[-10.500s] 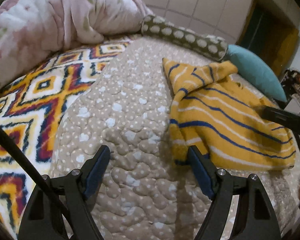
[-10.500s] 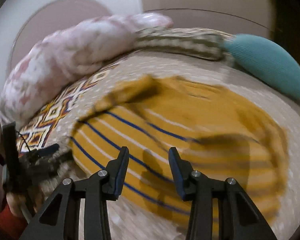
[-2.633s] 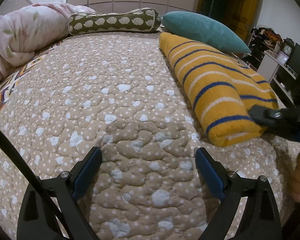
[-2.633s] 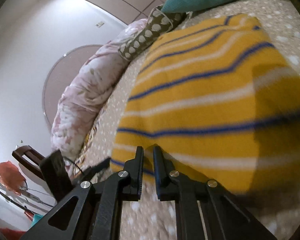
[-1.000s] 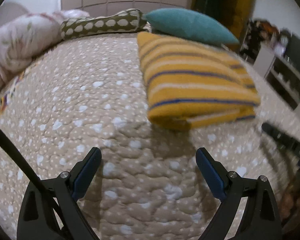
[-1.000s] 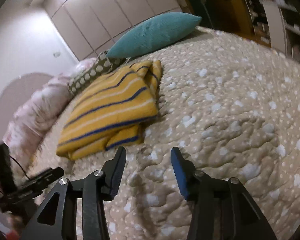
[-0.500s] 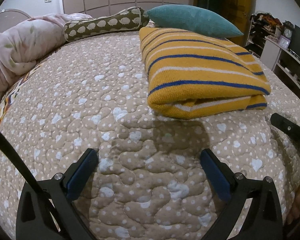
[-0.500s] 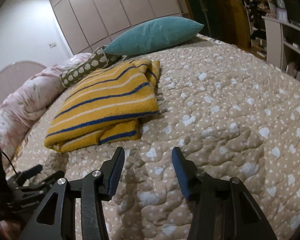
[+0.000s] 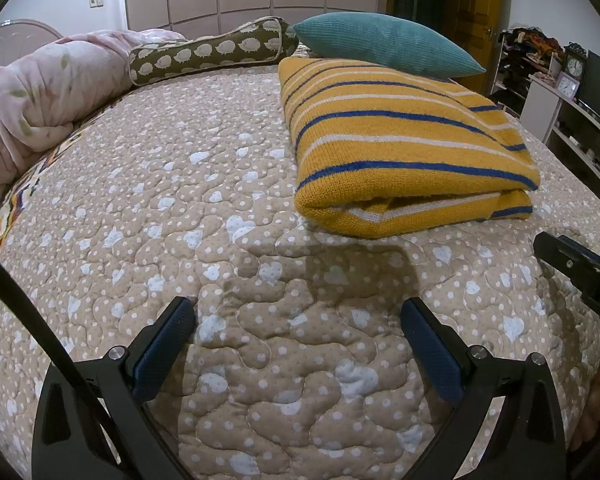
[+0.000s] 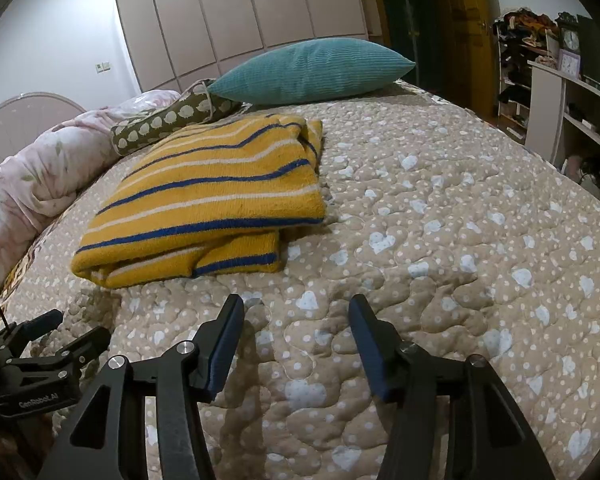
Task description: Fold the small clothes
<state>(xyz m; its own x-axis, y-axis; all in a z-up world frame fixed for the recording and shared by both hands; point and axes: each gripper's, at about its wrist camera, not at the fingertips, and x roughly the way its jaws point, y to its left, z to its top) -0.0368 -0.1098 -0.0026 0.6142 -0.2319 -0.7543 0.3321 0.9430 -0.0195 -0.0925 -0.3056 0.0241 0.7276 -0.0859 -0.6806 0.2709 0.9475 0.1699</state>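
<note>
Left wrist view: the left hand-held gripper (image 9: pixel 299 334) stands spread wider than a second ago, empty, over the bed (image 9: pixel 180 208). The folded yellow striped sweater (image 9: pixel 400 152) lies below the teal pillow (image 9: pixel 380 46).

Right wrist view: the right hand-held gripper (image 10: pixel 296 340), just opening, is spread and empty; sweater (image 10: pixel 212 196) sharper, beside the pillow (image 10: pixel 308 70).

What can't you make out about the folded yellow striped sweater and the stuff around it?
- Folded yellow knit sweater with blue and white stripes: both views, sleeves and underside tucked inside the folds.
- Teal ribbed cushion: left wrist view, its lower edge hidden behind the sweater.
- Small clock faces: too small to read.
</note>
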